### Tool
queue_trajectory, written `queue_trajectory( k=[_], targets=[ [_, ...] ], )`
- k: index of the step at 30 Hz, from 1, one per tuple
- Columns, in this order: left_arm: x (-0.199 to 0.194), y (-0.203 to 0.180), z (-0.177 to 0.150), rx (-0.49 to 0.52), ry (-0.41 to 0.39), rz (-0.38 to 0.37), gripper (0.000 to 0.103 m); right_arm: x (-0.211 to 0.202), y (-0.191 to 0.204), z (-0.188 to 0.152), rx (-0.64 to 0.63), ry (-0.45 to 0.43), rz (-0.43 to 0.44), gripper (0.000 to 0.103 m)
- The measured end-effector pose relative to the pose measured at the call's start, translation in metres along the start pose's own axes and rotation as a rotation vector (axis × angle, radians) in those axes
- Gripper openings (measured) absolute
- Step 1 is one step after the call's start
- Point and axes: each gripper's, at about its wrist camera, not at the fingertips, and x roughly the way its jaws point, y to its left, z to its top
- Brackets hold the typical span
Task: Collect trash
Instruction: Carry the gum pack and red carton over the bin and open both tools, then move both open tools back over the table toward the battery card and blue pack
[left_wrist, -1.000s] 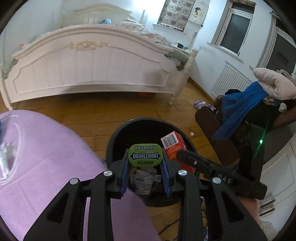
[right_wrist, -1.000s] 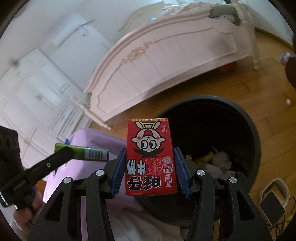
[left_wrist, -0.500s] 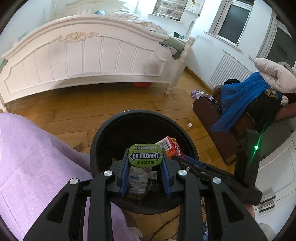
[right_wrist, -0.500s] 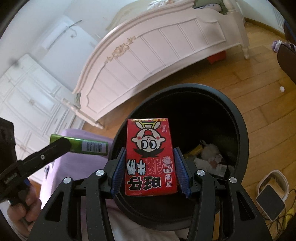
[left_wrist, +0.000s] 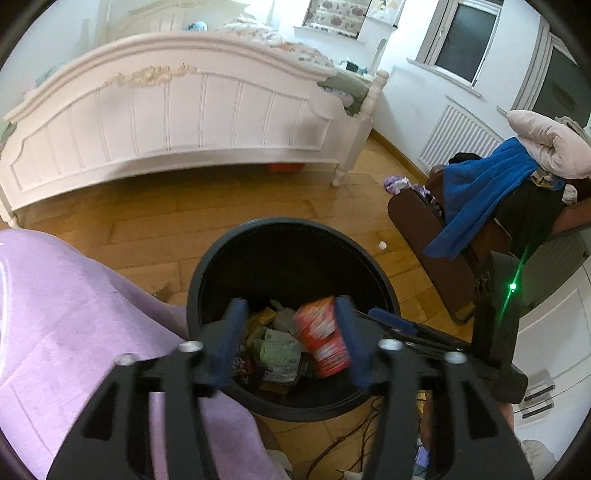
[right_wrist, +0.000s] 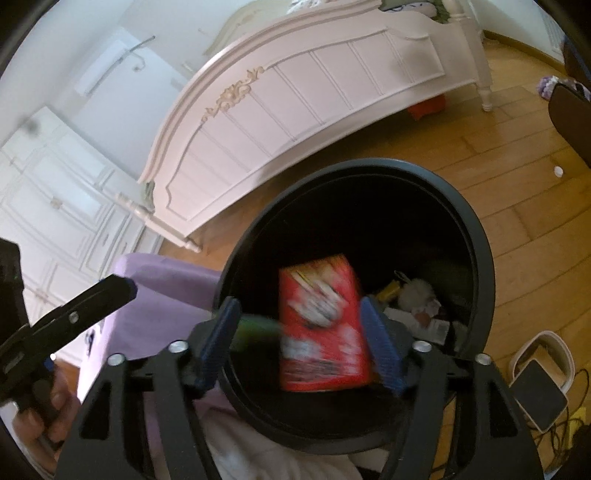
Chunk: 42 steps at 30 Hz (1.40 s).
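Both sets of tongs had just spread apart over the black bin (right_wrist: 476, 236). The right gripper (right_wrist: 301, 343) released the red carton (right_wrist: 323, 325), blurred, falling inside the bin; the left gripper (left_wrist: 291, 343) stood empty, its green tin (right_wrist: 255, 326) dropping too. Both items looked binned.

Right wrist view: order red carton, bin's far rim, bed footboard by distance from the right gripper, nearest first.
1. Red carton: blurred, between the open jaws of the right gripper, which have just been opening.
2. Bin's far rim: beyond the carton, up the frame.
3. Bed footboard: farthest, across the floor behind the bin.
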Motion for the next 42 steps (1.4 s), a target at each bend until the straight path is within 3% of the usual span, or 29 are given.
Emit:
queue_trajectory(
  k=[2, 9, 21, 33, 42],
  targets=[
    [-0.011, 0.002, -0.003, 0.012, -0.026, 0.001, 0.070, -0.002, 0.006, 0.000, -0.007, -0.002, -0.005, 0.074],
    [-0.051, 0.023, -0.017, -0.020, -0.080, 0.020, 0.070, -0.006, 0.040, -0.001, -0.070, -0.005, 0.010, 0.074],
    [-0.126, 0.098, -0.051, -0.188, -0.183, 0.124, 0.073, -0.003, 0.125, -0.011, -0.222, 0.013, 0.044, 0.074],
    [-0.163, 0.153, -0.082, -0.310, -0.239, 0.198, 0.073, 0.012, 0.200, -0.026, -0.368, 0.048, 0.088, 0.074],
    [-0.197, 0.208, -0.109, -0.393, -0.272, 0.354, 0.078, 0.037, 0.262, -0.037, -0.486, 0.095, 0.135, 0.074]
  ],
)
